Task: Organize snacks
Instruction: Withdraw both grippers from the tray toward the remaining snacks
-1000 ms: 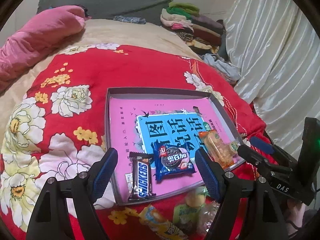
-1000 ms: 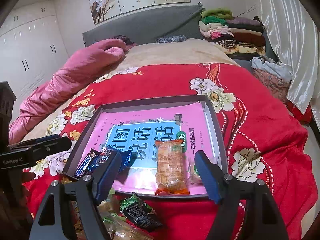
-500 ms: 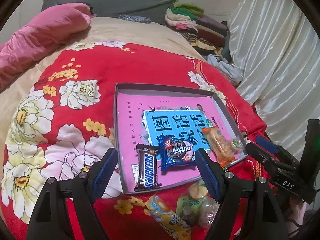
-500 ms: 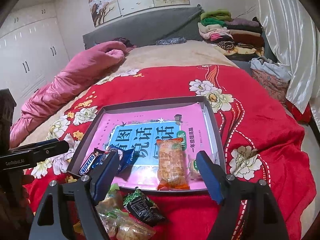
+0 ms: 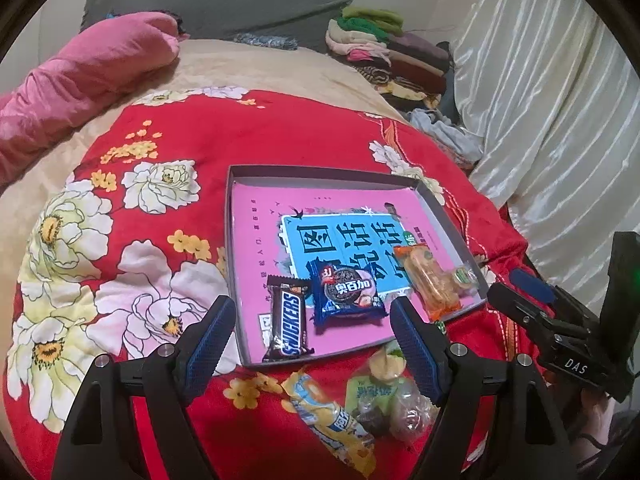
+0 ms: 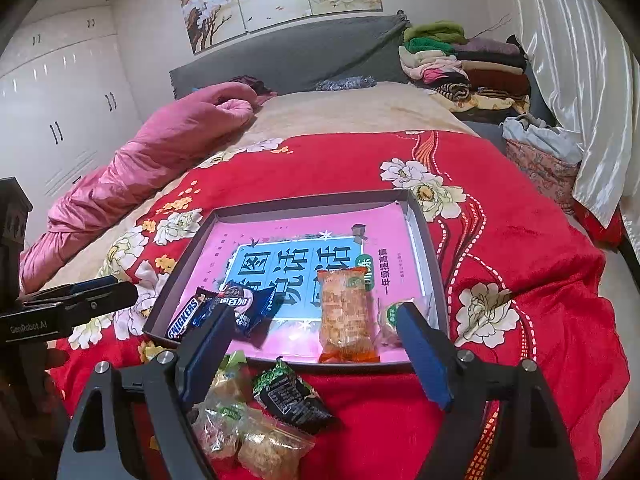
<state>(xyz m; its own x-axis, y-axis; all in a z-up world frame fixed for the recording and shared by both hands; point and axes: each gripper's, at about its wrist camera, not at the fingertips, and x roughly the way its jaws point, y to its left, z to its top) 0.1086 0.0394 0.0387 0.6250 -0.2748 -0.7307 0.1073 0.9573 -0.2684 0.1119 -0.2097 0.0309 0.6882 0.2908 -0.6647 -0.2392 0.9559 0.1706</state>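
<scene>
A shallow grey box [image 5: 304, 170] [image 6: 426, 236] lined with a pink and blue book cover lies on the red floral blanket. In its near part lie a Snickers bar [image 5: 289, 322] [image 6: 184, 318], a blue cookie pack [image 5: 346, 292] [image 6: 250, 308], an orange snack pack [image 5: 434, 282] [image 6: 346, 316] and a small green-labelled sweet [image 5: 464, 276] [image 6: 394, 314]. Loose snacks [image 5: 360, 400] [image 6: 256, 416] sit on the blanket before the box. My left gripper [image 5: 310, 330] hovers open above the box's near edge, holding nothing. My right gripper [image 6: 312, 342] hangs over the same edge, its jaws opening and empty.
A pink quilt [image 5: 80, 76] [image 6: 160, 148] lies along the left. Folded clothes [image 6: 460, 64] [image 5: 384, 52] are stacked by the grey headboard [image 6: 304, 56]. White curtains [image 5: 560, 100] hang on the right. White wardrobes [image 6: 60, 92] stand at the left.
Both views have drawn back from the box, so more loose snacks show in front of it. The right gripper's fingers stand slightly wider apart.
</scene>
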